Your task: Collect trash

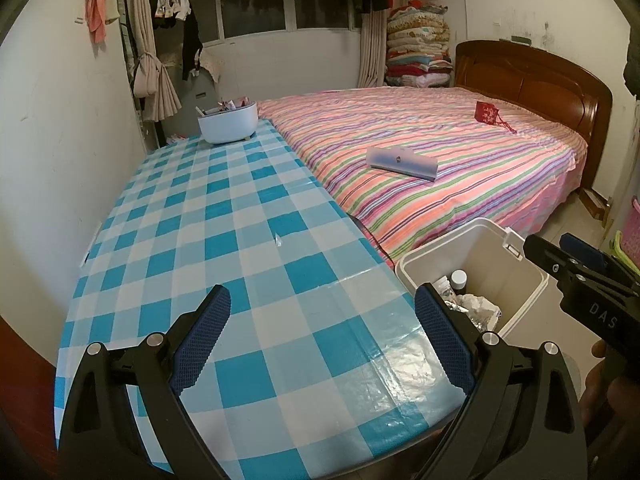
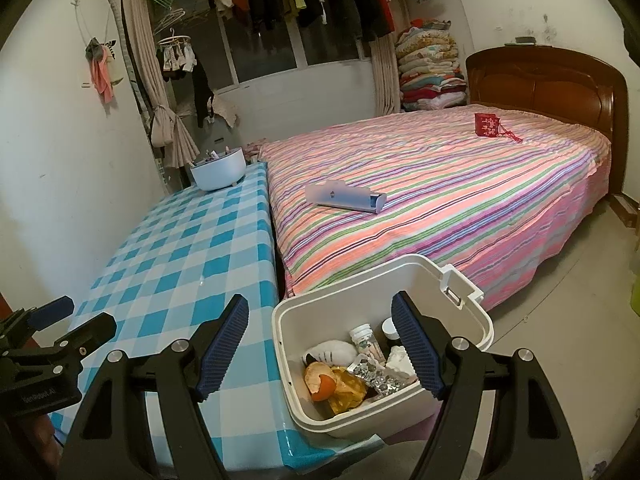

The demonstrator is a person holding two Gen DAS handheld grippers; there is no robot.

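Right now both grippers, left (image 1: 322, 340) & right (image 2: 320, 346), spread (empty); bin (image 2: 360, 296) under right.

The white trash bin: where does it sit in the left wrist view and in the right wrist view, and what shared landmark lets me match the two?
Left wrist view: the white trash bin is at lower right, beside the checked table's edge, partly behind the left gripper's right finger.
Right wrist view: it sits at lower centre, its contents visible, orange peel among them.
Shared landmark: the white bowl at the table's far end.
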